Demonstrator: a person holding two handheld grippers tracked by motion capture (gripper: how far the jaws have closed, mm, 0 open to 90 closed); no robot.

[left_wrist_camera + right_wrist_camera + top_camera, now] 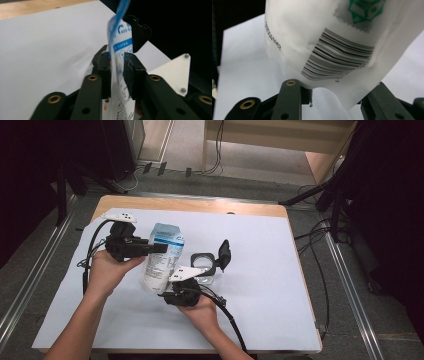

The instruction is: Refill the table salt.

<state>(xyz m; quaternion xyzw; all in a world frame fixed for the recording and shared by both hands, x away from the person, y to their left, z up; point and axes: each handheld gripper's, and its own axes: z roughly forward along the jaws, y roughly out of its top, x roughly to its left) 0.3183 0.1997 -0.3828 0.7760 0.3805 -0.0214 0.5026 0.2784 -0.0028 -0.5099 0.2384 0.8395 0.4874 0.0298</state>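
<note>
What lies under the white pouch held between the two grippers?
Under the pouch lies the white sheet covering the table. Its lower corner is covered by the right gripper, so any contact with the sheet stays hidden.

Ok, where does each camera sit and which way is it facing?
High view: above the person's side, looking forward and down on the table; both forearms, left gripper, right gripper.
Left gripper view: on the left gripper, looking along its jaws, pinched on the pouch.
Right gripper view: on the right gripper, looking up the pouch's barcode side; both jaws at its bottom edge.
All share the pouch and white sheet.
</note>
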